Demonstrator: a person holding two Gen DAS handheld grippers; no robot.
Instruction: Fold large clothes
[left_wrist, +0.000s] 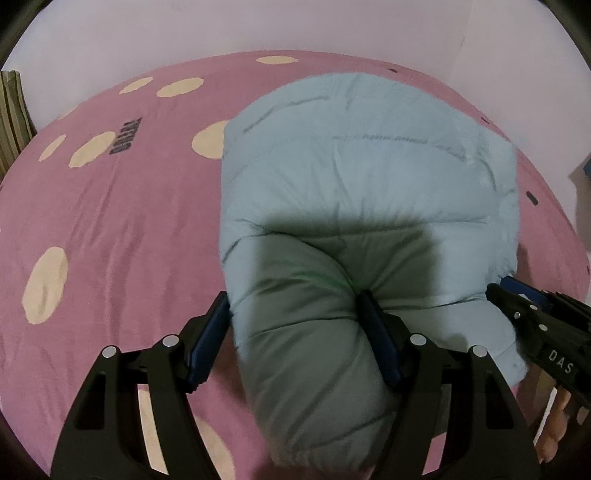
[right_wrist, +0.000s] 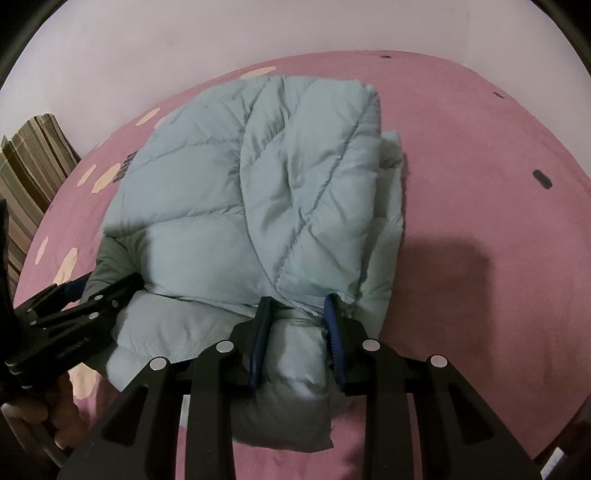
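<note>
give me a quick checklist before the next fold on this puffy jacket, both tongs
1. Left tongs around a thick roll of the jacket: ok.
2. Right tongs clamped on a narrower bunch at the near edge: ok.
3. Jacket fully on the pink bedspread: ok.
4. Far flap lying flat: not ok, it is puffed and creased.
5. All layers caught in each grip: cannot tell.

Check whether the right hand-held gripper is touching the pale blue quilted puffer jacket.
Touching. The right wrist view shows the right hand-held gripper with both blue pads pressed into a bunched fold of the pale blue quilted puffer jacket.
</note>
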